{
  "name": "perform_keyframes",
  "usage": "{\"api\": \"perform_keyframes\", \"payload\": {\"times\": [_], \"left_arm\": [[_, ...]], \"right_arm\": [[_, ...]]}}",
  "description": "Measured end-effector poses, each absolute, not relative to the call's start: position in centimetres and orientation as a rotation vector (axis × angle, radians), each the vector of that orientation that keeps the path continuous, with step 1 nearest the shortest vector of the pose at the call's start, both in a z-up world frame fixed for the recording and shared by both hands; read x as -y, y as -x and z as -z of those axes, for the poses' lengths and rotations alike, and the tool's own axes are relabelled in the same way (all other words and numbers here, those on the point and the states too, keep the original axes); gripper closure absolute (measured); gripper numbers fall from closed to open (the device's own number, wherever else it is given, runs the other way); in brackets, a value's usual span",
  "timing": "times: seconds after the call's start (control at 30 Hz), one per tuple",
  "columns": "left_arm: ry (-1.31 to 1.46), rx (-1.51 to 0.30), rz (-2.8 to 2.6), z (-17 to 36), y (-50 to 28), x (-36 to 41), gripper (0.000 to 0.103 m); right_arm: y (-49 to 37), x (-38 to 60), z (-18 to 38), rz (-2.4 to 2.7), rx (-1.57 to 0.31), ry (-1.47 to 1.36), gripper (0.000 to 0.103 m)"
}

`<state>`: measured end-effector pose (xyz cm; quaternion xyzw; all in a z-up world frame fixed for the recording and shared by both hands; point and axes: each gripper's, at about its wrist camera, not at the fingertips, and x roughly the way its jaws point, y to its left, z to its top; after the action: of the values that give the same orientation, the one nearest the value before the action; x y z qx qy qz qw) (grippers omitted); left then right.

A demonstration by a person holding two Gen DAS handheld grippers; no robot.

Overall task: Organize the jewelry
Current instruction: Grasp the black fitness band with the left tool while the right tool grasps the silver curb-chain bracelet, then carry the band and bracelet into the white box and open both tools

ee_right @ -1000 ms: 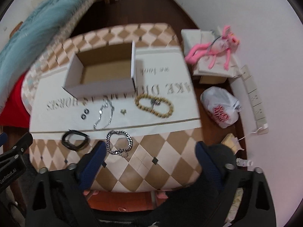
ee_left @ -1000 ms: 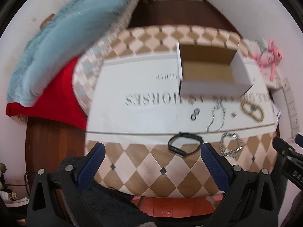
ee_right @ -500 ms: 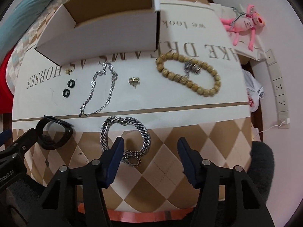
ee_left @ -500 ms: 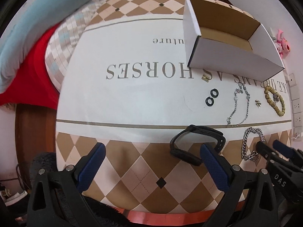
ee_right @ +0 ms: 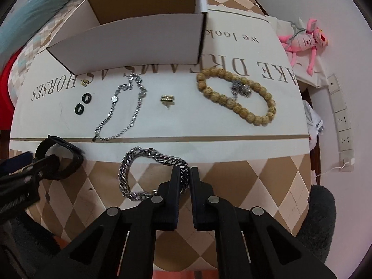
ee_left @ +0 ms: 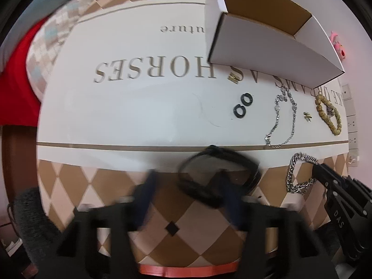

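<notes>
My right gripper is shut on the right side of a thick silver chain bracelet lying on the checked cloth; it also shows in the left wrist view. My left gripper is blurred and partly closed, with one finger inside a black band bracelet and the other to its left. The band also shows in the right wrist view. An open white cardboard box stands behind. Before it lie a thin silver chain, two black rings, a wooden bead bracelet and small gold pieces.
A white printed cloth covers the round table over a checked cloth. A pink plush toy lies on white boxes at the right. Wall sockets are at the far right. Red fabric lies left.
Both grippers moved forward and down to the table. The right gripper closed on the silver chain bracelet. The left gripper's fingers narrowed around the black band's side.
</notes>
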<state>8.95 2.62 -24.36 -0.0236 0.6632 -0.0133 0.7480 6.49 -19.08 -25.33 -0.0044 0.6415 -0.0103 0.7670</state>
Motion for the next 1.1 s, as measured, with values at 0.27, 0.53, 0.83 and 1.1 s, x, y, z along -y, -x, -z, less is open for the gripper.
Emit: {"api": "perform_keyframes", "payload": {"times": [0.27,0.53,0.83,1.1], "left_arm": [[0.049,-1.408,0.059,25.2,-8.3,-2.7,0.093],[0.073,-1.341,0.092,22.0,-7.4,-3.5,0.093],[0.113,-1.215,0.139,14.1,-11.1,-2.3,0.093],[0.098,-1.162,0.200,11.2,-19.3,-0.6,0.093]], "right_arm": [[-5.6,20.3,25.0,0.006,-1.380,-0.085,0.095],[-6.0,20.5,20.4,-0.061,-1.267,-0.156,0.095],[-8.1,19.5,12.5,-0.161,-1.123,-0.180,0.095],[-14.6,19.7,7.3,-0.195,-1.035,-0.176,0.095]]}}
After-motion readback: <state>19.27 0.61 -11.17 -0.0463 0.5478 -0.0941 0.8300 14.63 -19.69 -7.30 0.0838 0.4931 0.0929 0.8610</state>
